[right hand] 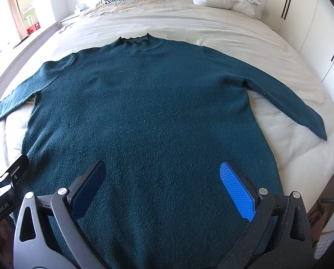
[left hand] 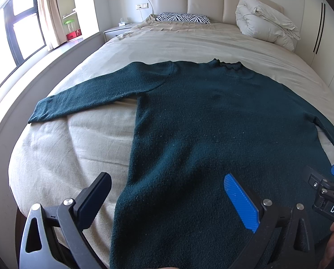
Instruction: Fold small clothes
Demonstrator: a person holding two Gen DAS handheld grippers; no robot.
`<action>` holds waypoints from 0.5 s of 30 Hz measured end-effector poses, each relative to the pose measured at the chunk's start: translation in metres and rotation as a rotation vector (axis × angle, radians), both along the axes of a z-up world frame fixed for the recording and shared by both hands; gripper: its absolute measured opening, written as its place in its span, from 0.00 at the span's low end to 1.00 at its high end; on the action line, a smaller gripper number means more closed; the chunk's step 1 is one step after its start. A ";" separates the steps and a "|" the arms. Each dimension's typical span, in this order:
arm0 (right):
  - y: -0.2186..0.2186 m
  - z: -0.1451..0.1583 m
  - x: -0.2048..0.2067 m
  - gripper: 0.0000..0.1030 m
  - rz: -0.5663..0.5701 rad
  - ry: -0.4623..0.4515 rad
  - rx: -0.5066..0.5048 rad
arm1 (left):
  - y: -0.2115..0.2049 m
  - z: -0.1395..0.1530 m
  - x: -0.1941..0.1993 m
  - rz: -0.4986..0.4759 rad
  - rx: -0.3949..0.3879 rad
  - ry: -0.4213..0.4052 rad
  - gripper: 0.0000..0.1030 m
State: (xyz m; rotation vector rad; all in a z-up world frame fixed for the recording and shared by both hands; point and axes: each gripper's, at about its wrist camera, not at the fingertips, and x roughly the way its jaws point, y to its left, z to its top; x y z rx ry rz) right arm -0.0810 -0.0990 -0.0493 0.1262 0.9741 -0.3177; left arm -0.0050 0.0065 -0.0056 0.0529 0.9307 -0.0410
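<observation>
A dark green knit sweater (left hand: 200, 116) lies flat and face up on the bed, collar away from me, both sleeves spread out to the sides; it fills the right wrist view (right hand: 149, 112). My left gripper (left hand: 167, 192) is open and empty, hovering over the sweater's lower left edge. My right gripper (right hand: 162, 179) is open and empty above the lower middle of the sweater. The right gripper's tip shows at the right edge of the left wrist view (left hand: 332, 186). The left gripper's body shows at the left edge of the right wrist view (right hand: 3, 186).
The bed (left hand: 66, 148) has a beige sheet. A zebra-print pillow (left hand: 182, 18) and a bundled white duvet (left hand: 265, 20) lie by the headboard. A nightstand (left hand: 117, 30) and window (left hand: 21, 29) are at the left; white wardrobe doors (right hand: 312, 33) are at the right.
</observation>
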 end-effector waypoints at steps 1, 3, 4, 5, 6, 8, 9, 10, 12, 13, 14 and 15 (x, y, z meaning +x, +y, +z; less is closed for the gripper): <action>0.000 0.000 0.000 1.00 0.000 0.000 0.001 | 0.001 -0.001 -0.001 0.000 -0.001 0.001 1.00; -0.001 0.000 0.000 1.00 0.001 0.001 0.001 | -0.001 -0.001 0.000 0.000 -0.001 0.002 1.00; 0.000 0.000 0.000 1.00 0.001 0.000 0.001 | -0.001 -0.002 0.000 0.000 -0.001 0.004 1.00; -0.001 0.000 0.000 1.00 0.001 0.001 0.001 | -0.001 -0.002 0.000 0.000 -0.001 0.004 1.00; 0.000 0.000 0.000 1.00 0.001 0.001 0.002 | -0.001 -0.003 0.000 0.000 -0.001 0.004 1.00; 0.000 0.000 0.000 1.00 0.001 0.001 0.003 | -0.001 -0.002 0.000 0.000 -0.001 0.003 1.00; 0.000 0.000 0.000 1.00 0.001 0.001 0.004 | -0.001 -0.002 0.000 -0.001 -0.002 0.004 1.00; -0.001 -0.001 0.000 1.00 0.001 0.002 0.005 | -0.001 -0.003 -0.001 -0.002 -0.002 0.005 1.00; -0.001 -0.001 0.001 1.00 0.002 0.003 0.006 | -0.002 -0.004 0.001 -0.003 -0.002 0.007 1.00; 0.000 -0.001 0.001 1.00 0.002 0.003 0.005 | -0.003 -0.005 0.000 -0.004 -0.002 0.007 1.00; -0.001 -0.001 0.001 1.00 0.001 0.003 0.006 | -0.003 -0.005 0.001 -0.004 -0.002 0.008 1.00; -0.001 -0.001 0.001 1.00 0.001 0.003 0.007 | -0.003 -0.005 0.001 -0.004 -0.001 0.009 1.00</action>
